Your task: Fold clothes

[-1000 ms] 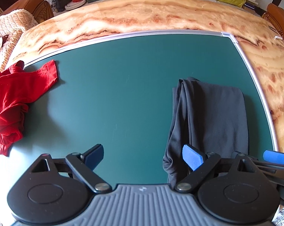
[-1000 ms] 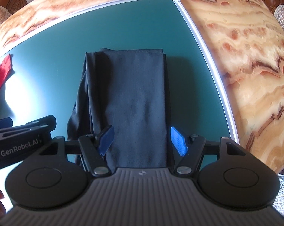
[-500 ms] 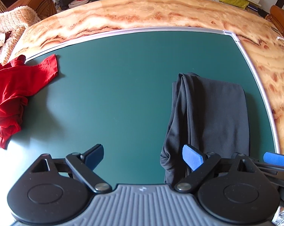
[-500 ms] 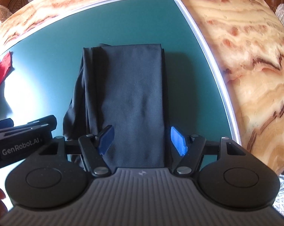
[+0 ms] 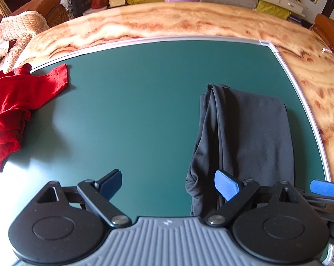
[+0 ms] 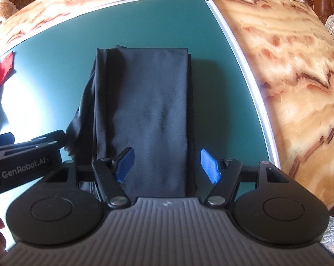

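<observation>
A folded garment (image 6: 149, 115) lies on a mat (image 5: 133, 110) that covers the counter (image 6: 288, 66), near the mat's right edge; a crumpled garment (image 5: 14, 106) lies well apart at the mat's far left edge; the right gripper (image 6: 167, 166) hangs over the folded garment's near end; the left gripper (image 5: 167, 182) sits just left of it.

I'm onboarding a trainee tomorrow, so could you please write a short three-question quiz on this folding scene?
1. True or false: the dark garment lies folded into a long strip on the green mat.
2. Which gripper hangs right over the dark garment? A. left gripper B. right gripper
3. Fill in: the crumpled garment at the mat's far-left edge is ____.

Key: 1 true; 2 B, the strip runs between its open jaws, while the left one sits over bare mat beside the strip; 3 red.
</observation>
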Demonstrator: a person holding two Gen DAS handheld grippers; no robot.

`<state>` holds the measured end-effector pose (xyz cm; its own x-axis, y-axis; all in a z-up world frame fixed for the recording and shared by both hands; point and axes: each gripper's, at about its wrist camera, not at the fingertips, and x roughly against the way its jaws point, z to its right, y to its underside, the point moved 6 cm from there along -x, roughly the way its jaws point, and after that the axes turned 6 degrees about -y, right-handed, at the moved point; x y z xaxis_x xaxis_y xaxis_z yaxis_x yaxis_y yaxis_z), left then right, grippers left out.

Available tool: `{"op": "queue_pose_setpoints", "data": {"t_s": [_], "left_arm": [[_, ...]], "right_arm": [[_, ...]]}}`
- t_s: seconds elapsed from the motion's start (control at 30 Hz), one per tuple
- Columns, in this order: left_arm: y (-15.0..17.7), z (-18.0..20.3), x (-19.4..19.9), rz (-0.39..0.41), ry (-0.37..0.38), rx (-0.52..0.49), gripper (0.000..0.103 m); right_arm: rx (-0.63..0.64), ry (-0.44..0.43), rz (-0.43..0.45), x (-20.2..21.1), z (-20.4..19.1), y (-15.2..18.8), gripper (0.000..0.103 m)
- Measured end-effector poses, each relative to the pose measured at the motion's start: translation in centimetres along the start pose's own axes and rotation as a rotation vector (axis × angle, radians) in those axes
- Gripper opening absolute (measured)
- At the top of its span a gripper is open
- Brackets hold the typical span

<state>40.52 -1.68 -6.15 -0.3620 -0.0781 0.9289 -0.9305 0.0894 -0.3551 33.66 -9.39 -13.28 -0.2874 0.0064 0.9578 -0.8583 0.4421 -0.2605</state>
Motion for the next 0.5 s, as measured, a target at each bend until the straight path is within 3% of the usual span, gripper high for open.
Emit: {"op": "queue_pose_setpoints", "data": {"t_s": [0.3, 0.5], "left_arm": [[3.9, -0.7, 0.9, 0.134, -0.011, 0.008, 0.095], [8.0, -1.4, 2.0, 0.158, -0.018, 0.066, 0.094]], "right_arm": [[0.031, -0.007, 0.127, 1.3, -0.4, 3.8, 0.075], [0.051, -0.010, 0.210, 2.6, -1.0, 7.8, 0.075]]}}
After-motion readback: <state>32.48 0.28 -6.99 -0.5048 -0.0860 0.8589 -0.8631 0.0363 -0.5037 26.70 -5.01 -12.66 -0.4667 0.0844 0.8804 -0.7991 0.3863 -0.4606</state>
